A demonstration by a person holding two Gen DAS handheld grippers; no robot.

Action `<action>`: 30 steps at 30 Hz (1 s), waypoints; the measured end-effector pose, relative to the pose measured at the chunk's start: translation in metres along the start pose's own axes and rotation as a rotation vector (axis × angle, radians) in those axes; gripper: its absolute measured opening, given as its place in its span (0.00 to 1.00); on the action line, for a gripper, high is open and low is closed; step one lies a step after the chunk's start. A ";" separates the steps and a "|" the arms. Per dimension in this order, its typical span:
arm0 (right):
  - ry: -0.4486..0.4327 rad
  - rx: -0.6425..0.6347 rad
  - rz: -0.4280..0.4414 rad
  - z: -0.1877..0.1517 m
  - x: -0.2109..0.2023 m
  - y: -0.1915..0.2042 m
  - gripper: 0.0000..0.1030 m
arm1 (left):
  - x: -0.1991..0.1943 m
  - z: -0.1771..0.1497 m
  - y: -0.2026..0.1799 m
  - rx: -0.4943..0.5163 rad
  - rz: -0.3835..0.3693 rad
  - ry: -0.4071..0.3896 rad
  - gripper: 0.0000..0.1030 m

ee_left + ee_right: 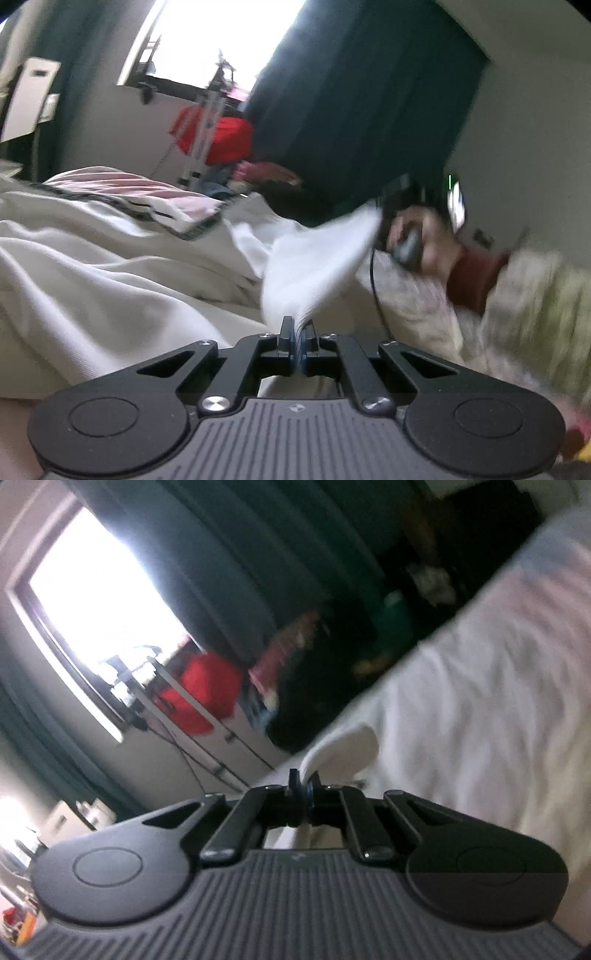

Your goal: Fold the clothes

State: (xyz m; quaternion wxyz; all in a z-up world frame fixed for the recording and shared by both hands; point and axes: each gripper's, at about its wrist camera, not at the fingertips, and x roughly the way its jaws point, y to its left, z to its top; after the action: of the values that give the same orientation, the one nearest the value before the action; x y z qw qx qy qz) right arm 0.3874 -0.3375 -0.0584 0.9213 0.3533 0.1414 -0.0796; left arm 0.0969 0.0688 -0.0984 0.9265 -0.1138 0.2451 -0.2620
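Early in the fold, by the look of it: nothing creased or stacked yet. Nearest, low centre of the left view, left gripper [297,334] pinched tight on one edge of a white cloth [317,258]. Stretched up and to the right from there, ribbed and soft, toward the right hand [413,236] (blurred, dark handle gripped, red cuff behind it). Low centre of the right view, right gripper [302,790] likewise clamped on a white flap of cloth [343,746], probably the same garment's other end. Still to do: spread, lay flat, fold over. Beneath, the bed [92,266], cream and rumpled. Further off at middle left, a striped pink garment [129,188]. Farthest, a red bag [218,136], dark curtain [351,92] and bright window [221,33].
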 end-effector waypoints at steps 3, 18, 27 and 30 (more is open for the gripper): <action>-0.096 -0.024 0.040 0.041 -0.039 0.009 0.05 | 0.001 -0.008 -0.020 0.057 -0.015 -0.003 0.04; -0.138 0.265 -0.376 -0.031 -0.259 -0.201 0.08 | 0.027 -0.047 -0.044 0.046 0.050 0.112 0.06; 0.068 0.599 -0.211 -0.057 -0.265 -0.267 0.67 | 0.025 -0.056 -0.054 0.141 0.099 0.112 0.08; 0.083 0.633 -0.217 -0.066 -0.263 -0.269 0.73 | 0.022 -0.058 -0.056 0.142 0.105 0.117 0.10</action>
State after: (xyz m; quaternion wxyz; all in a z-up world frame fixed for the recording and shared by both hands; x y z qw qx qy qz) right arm 0.0587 -0.4788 -0.1910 0.7453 0.6079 0.1840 -0.2027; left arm 0.0592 0.0057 -0.1373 0.9288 -0.0196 0.2852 -0.2359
